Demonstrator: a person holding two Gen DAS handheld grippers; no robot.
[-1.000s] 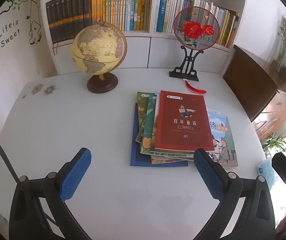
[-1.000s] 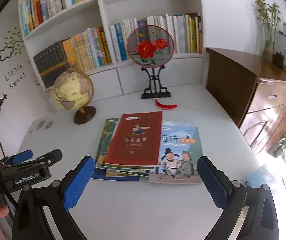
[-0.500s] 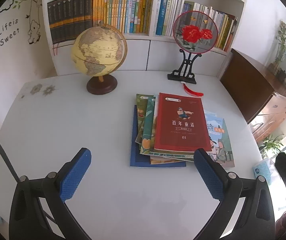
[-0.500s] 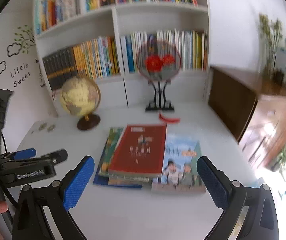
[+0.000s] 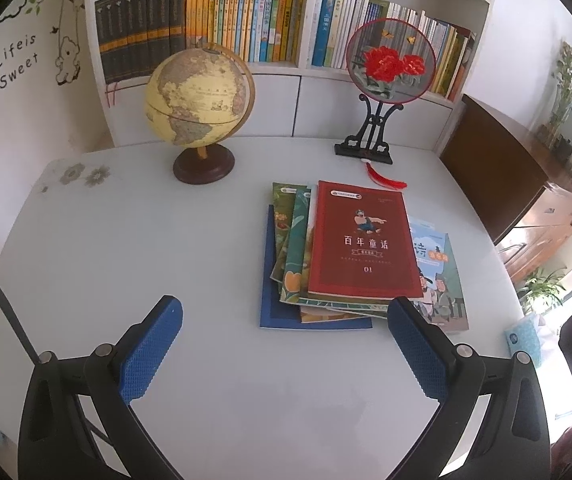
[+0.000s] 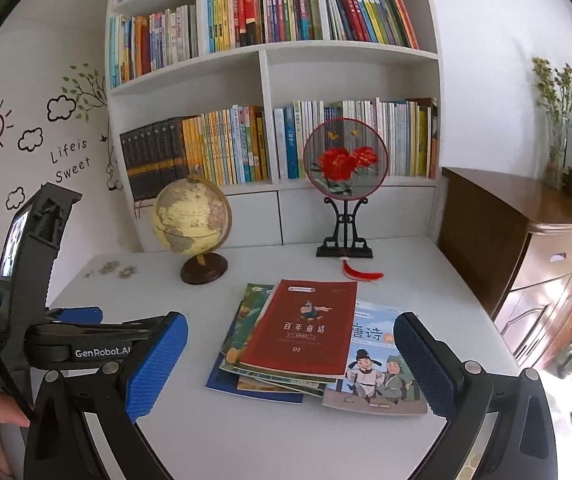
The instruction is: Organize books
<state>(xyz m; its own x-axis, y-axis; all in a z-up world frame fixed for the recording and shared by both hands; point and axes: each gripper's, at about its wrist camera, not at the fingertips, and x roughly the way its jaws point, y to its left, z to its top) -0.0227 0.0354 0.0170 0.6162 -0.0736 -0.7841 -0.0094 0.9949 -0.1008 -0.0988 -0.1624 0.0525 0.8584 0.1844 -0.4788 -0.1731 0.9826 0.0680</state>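
Note:
A loose pile of thin books lies flat on the white table. A red book is on top, also seen in the right wrist view. Green picture books and a blue book stick out on its left. A light blue book with two cartoon men sticks out on its right. My left gripper is open and empty, in front of the pile. My right gripper is open and empty, above the table before the pile. The left gripper also shows at the left of the right wrist view.
A globe stands at the back left of the table. A round fan with red flowers on a black stand stands at the back right, a red tassel below it. A white bookshelf full of upright books is behind. A brown cabinet is on the right.
My right gripper has risen and tilted up, so more of the bookshelf shows. My left gripper has drawn back slightly. The books have not moved.

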